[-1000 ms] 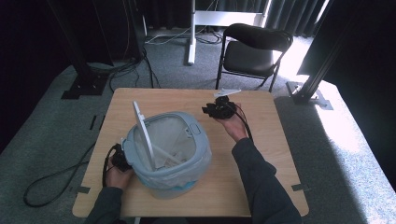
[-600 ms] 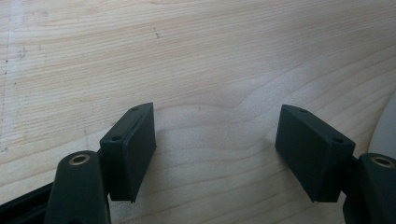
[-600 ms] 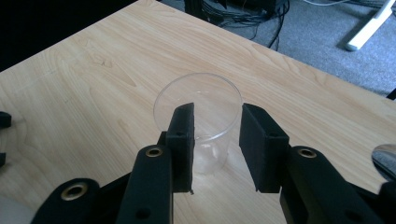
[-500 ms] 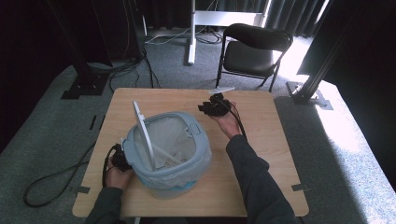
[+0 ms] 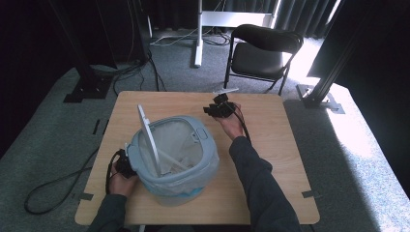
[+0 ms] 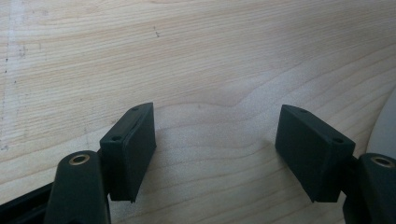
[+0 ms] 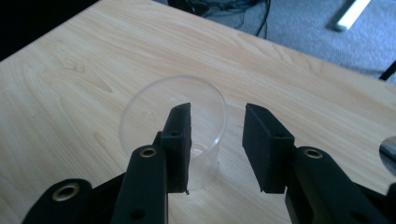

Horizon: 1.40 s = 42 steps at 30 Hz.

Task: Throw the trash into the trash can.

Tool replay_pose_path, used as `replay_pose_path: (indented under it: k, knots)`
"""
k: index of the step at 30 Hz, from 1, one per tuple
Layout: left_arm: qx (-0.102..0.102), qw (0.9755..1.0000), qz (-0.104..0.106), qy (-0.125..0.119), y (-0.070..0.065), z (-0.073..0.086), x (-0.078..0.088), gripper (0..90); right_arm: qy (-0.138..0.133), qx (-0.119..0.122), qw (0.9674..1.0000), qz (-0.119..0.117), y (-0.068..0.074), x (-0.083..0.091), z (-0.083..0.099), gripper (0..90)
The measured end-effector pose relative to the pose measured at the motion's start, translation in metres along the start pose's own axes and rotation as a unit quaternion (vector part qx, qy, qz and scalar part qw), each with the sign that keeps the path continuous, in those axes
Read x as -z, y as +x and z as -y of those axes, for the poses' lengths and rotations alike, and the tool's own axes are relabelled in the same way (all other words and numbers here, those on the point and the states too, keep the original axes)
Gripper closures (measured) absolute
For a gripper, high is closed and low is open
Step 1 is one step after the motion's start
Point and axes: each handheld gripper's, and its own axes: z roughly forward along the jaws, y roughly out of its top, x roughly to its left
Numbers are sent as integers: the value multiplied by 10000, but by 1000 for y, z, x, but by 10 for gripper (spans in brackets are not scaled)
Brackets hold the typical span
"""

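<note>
A clear plastic cup (image 7: 154, 116) stands upright on the wooden table (image 7: 70, 84). My right gripper (image 7: 217, 140) is at it with one jaw over the cup's mouth and the other outside, so the cup's near wall lies in the gap. The jaws have just been opening and the pads do not press on the wall. In the high view this gripper (image 5: 212, 110) is at the table's far middle. My left gripper (image 6: 215, 140) is open over bare wood, nothing between its jaws. It rests left of a pale blue bin (image 5: 193, 169).
The bin has a white lid (image 5: 147, 133) tipped up on edge and a bag lining; its wall shows at the right edge of the left gripper view (image 6: 385, 126). A black chair (image 5: 263, 48) stands beyond the table. A cable (image 5: 53, 186) trails off the table's left side.
My right hand has slid a little to the left across the far part of the table. The left hand and the bin have kept still.
</note>
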Motion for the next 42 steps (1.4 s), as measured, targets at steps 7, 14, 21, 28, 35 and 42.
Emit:
replay_pose_path:
  k: [7,14,21,28,35,42]
  knots:
    - [-4,10000,1,3,0,0,0,288,201,-163,9997,-50,-5,-10,6,635]
    - [-16,10000,6,9,0,0,0,288,331,-56,9992,-233,-1,-11,8,743]
    - [-16,10000,5,10,0,0,0,288,614,310,9970,-356,5,-6,16,849]
    - [-18,10000,4,11,0,0,0,288,809,514,9944,-446,2,3,33,862]
    - [-17,10000,4,10,0,0,0,288,516,347,9971,-432,-7,19,38,865]
    - [-19,10000,-1,14,0,0,0,288,177,244,9990,-335,-13,37,36,865]
